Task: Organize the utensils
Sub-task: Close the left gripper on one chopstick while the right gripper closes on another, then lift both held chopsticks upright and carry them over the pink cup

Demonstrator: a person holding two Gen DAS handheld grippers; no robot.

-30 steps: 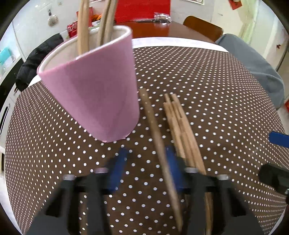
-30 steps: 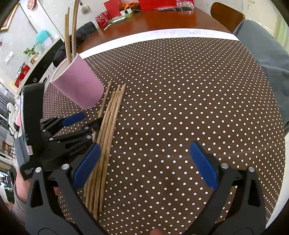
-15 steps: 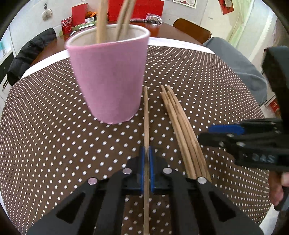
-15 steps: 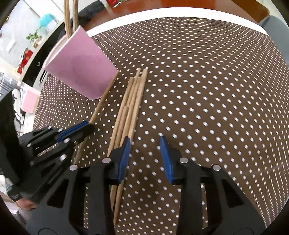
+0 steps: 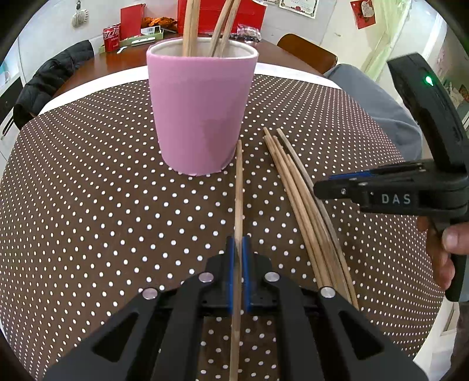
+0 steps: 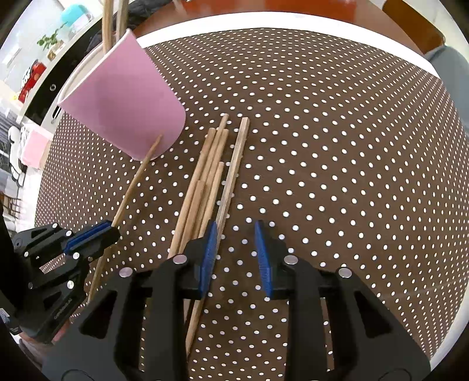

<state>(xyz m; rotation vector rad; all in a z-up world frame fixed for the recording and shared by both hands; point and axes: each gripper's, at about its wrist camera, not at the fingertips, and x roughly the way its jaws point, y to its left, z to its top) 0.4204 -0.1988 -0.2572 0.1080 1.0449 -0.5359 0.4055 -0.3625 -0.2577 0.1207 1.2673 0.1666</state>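
A pink cup stands on the dotted brown tablecloth with several wooden chopsticks upright in it; it also shows in the right wrist view. My left gripper is shut on one wooden chopstick whose far tip lies by the cup's base; the right wrist view shows this gripper and chopstick too. A bundle of several chopsticks lies to its right. My right gripper is partly open, low over the near end of the bundle, holding nothing.
A wooden table behind holds red boxes and packets. A black jacket hangs on a chair at left. A person's grey-trousered leg is at the right edge. A white cloth border edges the tablecloth.
My left gripper closed on the single chopstick and lined up straight with the cup. My right gripper narrowed from wide open and came down toward the bundle's near end.
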